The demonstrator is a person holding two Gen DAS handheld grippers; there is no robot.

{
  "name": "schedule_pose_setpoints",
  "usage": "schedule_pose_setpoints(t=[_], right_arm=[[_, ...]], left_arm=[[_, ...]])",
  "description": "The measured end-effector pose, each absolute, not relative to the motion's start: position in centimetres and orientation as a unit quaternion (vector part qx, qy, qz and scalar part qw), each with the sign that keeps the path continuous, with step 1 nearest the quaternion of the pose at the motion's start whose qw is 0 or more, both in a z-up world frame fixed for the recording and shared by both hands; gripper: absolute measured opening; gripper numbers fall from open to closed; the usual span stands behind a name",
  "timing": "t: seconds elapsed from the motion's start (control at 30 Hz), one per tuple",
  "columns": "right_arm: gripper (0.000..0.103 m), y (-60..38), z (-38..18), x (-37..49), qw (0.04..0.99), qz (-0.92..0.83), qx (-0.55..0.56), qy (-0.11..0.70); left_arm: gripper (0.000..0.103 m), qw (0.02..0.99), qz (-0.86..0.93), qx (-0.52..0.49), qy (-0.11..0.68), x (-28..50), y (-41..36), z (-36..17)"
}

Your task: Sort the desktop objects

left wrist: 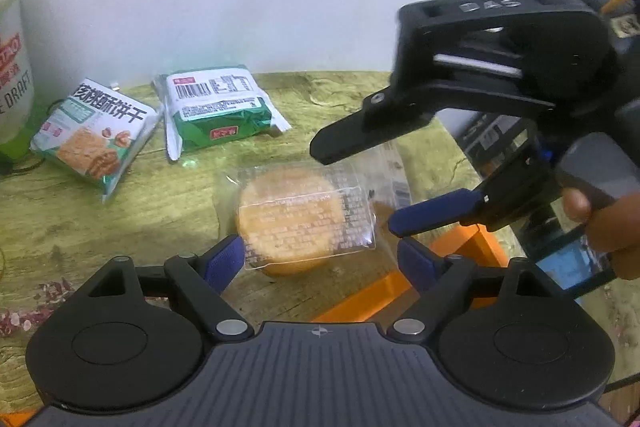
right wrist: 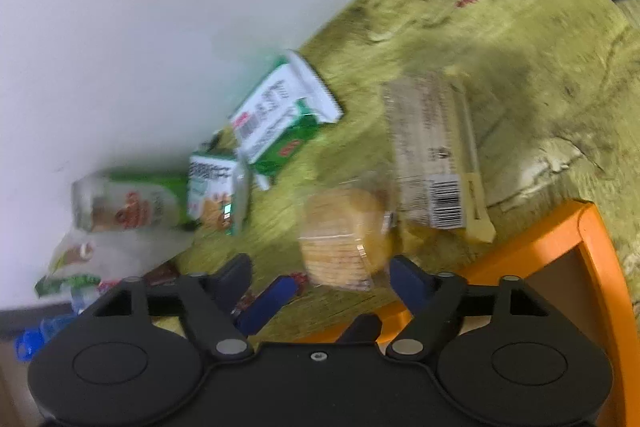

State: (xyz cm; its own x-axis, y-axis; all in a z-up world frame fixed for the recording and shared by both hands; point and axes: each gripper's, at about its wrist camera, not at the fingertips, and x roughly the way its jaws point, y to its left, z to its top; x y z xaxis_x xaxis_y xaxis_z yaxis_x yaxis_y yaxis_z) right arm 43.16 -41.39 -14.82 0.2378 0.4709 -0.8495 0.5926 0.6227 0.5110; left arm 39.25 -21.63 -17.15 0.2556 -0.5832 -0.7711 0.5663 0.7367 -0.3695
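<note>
- The wrapped round cake (left wrist: pixel 294 215) lay flat on the green-patterned table (left wrist: pixel 120 227). It was the nearest snack to both tools, so it was probably the item being sorted at this step.
- The left gripper (left wrist: pixel 320 259) hovered just above the cake's near edge, fingers wide. One blue pad sat beside each end of the clear wrapper and neither pressed on it, a stance suited to closing across the pack.
- The right gripper (left wrist: pixel 356 187) reached in over the cake's far right corner. Its black finger was above the wrapper and its blue finger lay just beside the wrapper's edge, with the jaws spread and nothing gripped. A hand (left wrist: pixel 600 223) held its handle.
- The right wrist view was smeared by motion. It seemed to show a second clear pack with a barcode (right wrist: pixel 434 163) beyond the cake and partly overlapping it, though I could not tell whether they touched.
- Beyond the cake to the left, near the wall, a green biscuit packet (left wrist: pixel 94 139) and a green-and-white packet (left wrist: pixel 218 111) lay close together, perhaps already grouped.
- Further left of the cake stood a pale can (left wrist: pixel 12 67) against the wall.
- An orange tray (left wrist: pixel 400 287) sat right of the cake at the table's edge, a likely place for sorted items.
</note>
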Motion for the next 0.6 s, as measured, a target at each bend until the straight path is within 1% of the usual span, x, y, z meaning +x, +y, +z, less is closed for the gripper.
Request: schedule_pose_setpoints(t=[0.1, 0.3, 0.6], right_arm=[[0.080, -41.2, -15.8, 43.6, 0.648, -0.059, 0.432, 0.625], [0.081, -40.3, -17.5, 44.4, 0.633, -0.055, 0.435, 0.638], [0.081, -39.3, -14.9, 43.9, 0.653, -0.006, 0.436, 0.619]], left_arm=[[0.085, 0.789, -0.366, -0.010, 0.493, 39.3, -21.6, -17.4], [0.085, 0.786, -0.366, -0.011, 0.499, 39.4, -21.9, -18.0], [0.090, 0.792, -0.367, -0.010, 0.488, 39.1, -21.5, -17.5]])
